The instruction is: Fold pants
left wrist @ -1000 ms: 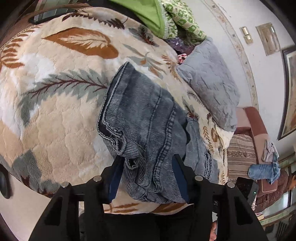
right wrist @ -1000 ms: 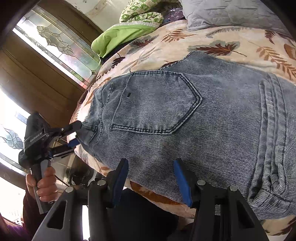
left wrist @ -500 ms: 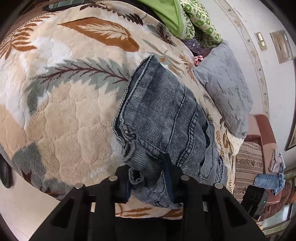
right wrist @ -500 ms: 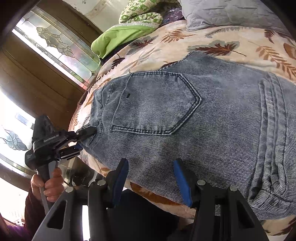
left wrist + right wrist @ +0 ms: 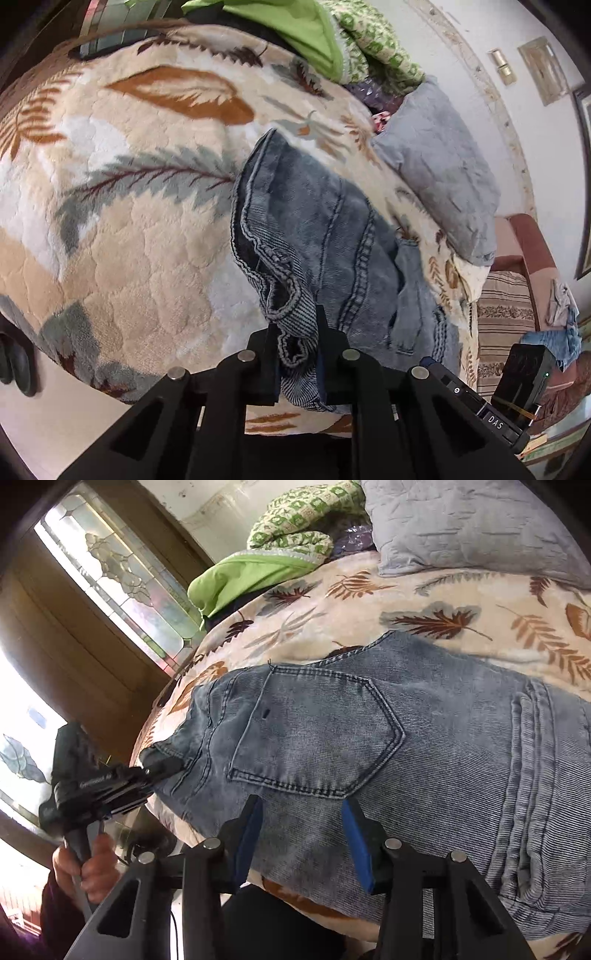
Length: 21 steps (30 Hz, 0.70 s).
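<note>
Left tongs [image 5: 297,354] have just closed onto the faded blue denim pants' [image 5: 325,236] near corner on the leaf-print blanket [image 5: 122,221], right tongs [image 5: 301,836] narrowing, still unclamped over denim, lift-and-fold likely next.

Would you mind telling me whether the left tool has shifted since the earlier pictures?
Yes. In the right wrist view the left tool has moved right, away from the window, and has just closed on the jeans waistband.

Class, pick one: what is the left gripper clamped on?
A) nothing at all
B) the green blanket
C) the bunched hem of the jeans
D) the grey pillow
C: the left gripper has its jaws pressed on the bunched denim hem of the jeans, which lie on the leaf-print bedspread.
</note>
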Available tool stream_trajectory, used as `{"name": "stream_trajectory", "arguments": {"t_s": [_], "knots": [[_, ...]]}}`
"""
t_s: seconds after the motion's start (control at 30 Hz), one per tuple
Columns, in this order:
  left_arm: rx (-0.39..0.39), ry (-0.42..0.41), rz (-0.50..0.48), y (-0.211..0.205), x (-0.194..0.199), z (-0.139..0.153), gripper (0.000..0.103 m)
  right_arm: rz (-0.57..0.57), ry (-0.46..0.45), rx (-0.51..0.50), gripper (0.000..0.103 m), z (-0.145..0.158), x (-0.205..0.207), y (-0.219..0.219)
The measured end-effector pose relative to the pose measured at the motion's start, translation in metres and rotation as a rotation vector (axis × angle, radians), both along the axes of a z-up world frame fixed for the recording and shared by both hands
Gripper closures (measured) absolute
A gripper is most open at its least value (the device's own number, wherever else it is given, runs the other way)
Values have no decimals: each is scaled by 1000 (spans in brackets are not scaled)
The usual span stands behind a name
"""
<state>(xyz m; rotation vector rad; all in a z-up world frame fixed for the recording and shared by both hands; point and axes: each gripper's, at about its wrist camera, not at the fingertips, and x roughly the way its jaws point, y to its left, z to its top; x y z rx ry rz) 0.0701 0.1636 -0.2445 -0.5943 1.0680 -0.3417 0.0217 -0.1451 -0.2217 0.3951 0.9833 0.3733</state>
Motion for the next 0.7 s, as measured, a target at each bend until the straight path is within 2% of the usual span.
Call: {"name": "stream_trajectory", "arguments": {"t_s": [0.13, 0.23, 0.37, 0.53, 0.7], "knots": [[-48, 70, 39, 8, 1, -19, 78, -1, 56, 10, 56, -13, 2, -1], [-38, 54, 27, 4, -1, -18, 78, 0, 46, 36, 56, -11, 3, -4], [-17, 31, 24, -1, 0, -13, 91, -5, 56, 37, 56, -14, 4, -5], [-3, 6, 27, -3, -5, -1, 93, -15, 48, 50, 56, -12, 3, -8], [37, -82, -7, -17, -14, 37, 94, -43, 36, 53, 56, -7, 11, -20]]}}
